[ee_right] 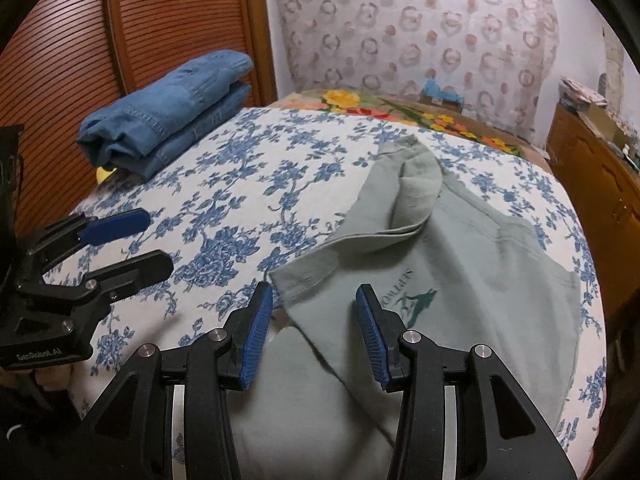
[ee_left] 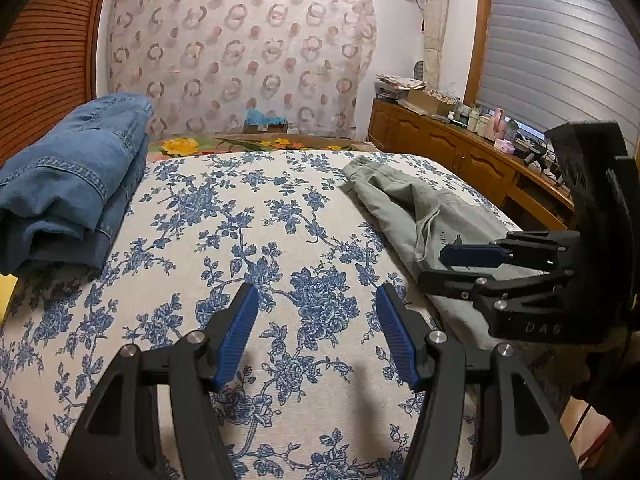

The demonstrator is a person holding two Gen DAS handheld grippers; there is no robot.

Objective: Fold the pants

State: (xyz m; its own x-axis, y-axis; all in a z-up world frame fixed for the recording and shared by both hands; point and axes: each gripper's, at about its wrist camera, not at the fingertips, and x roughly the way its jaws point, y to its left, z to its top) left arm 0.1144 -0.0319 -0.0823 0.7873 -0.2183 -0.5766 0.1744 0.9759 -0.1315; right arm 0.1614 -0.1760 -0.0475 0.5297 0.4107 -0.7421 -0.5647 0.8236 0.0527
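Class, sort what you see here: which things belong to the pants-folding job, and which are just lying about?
Job: grey-green pants; left gripper; right gripper; floral bedspread.
Lying about: folded jeans; cluttered wooden sideboard; patterned curtain.

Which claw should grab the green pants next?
The right claw, probably. It hangs open right over the green pants, near an edge. The left claw is open over bare bedspread, with the pants off to its side.

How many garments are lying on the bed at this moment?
2. Folded blue jeans sit at the far left of the bed, near the slatted door. Grey-green pants lie loosely on the right side, in front of the right gripper. Others may lie out of view.
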